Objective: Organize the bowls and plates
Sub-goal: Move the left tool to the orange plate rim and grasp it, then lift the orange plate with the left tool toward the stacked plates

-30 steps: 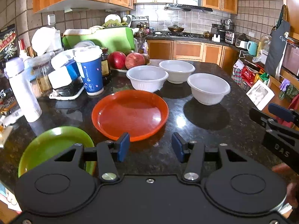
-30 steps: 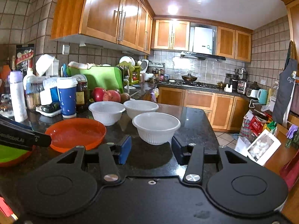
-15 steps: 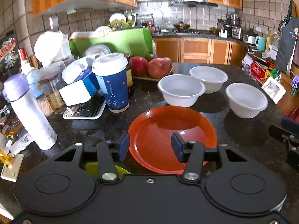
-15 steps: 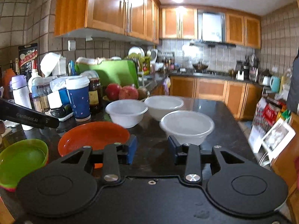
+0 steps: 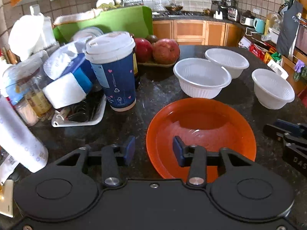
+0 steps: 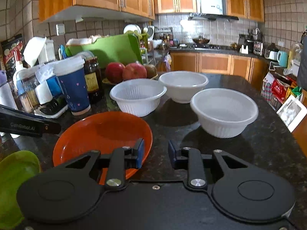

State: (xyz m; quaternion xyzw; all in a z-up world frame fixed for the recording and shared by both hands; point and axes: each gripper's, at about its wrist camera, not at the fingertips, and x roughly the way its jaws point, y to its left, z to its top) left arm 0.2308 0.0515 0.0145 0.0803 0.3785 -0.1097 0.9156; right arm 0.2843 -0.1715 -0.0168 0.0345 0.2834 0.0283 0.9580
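An orange plate point(image 5: 201, 134) lies on the dark granite counter point(image 5: 153, 88); it also shows in the right wrist view point(image 6: 103, 134). My left gripper point(image 5: 153, 151) is open, its jaws straddling the plate's left rim. My right gripper point(image 6: 154, 154) is open and empty, straddling the plate's right rim. Three white bowls stand behind the plate: one left point(image 6: 137, 96), one at the back point(image 6: 183, 86), one right point(image 6: 224, 112). A green plate point(image 6: 15, 178) lies at the near left in the right wrist view.
A blue lidded paper cup point(image 5: 113, 71) stands left of the orange plate, with a white tray point(image 5: 80, 115) of clutter, jars and a white bottle point(image 5: 17, 140) beyond it. Red apples point(image 5: 165, 50) and a green cutting board point(image 5: 115, 23) sit behind. The counter ends on the right.
My left gripper moved forward and left, down to the orange plate's left rim; the green plate left its view. My right gripper moved forward to the plate's right rim.
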